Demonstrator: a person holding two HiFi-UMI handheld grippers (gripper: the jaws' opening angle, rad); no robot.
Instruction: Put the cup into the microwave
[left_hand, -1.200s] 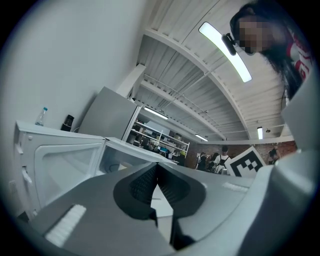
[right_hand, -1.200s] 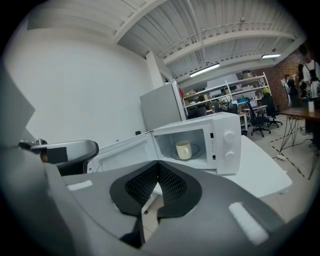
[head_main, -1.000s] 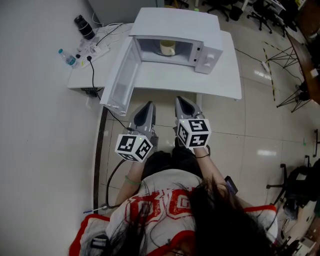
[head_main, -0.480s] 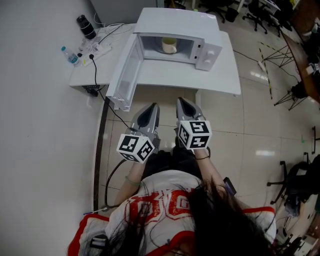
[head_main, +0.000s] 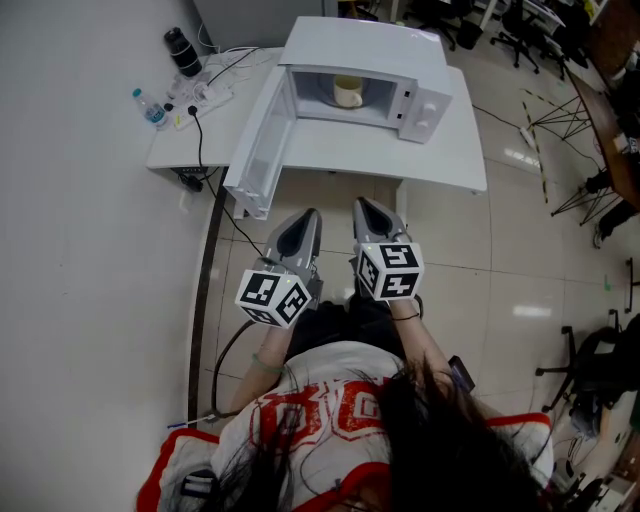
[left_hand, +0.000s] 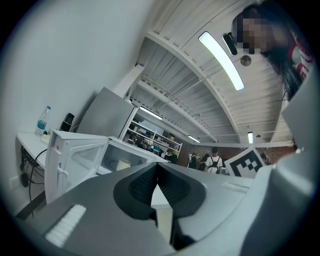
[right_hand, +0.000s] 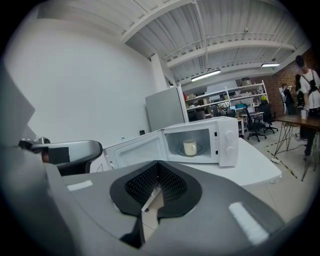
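Note:
A cream cup (head_main: 346, 92) (right_hand: 189, 147) stands upright inside the white microwave (head_main: 420, 105) (right_hand: 226, 140), whose door (head_main: 259, 150) (right_hand: 135, 150) hangs wide open to the left. In the left gripper view the microwave (left_hand: 80, 155) shows with its open door. My left gripper (head_main: 307, 216) (left_hand: 157, 164) and right gripper (head_main: 360, 204) (right_hand: 158, 163) are side by side in front of the table (head_main: 440, 165), well short of the microwave. Both are shut with nothing between the jaws.
At the table's left end lie a water bottle (head_main: 150, 108), a dark flask (head_main: 182, 51) and a power strip with cables (head_main: 205, 100). A cable runs down to the floor (head_main: 215, 240). Office chairs and stands are at the far right (head_main: 600, 180).
The microwave and table have slid slightly up and right in the head view, and the two grippers sit a little further from them. Both stay shut.

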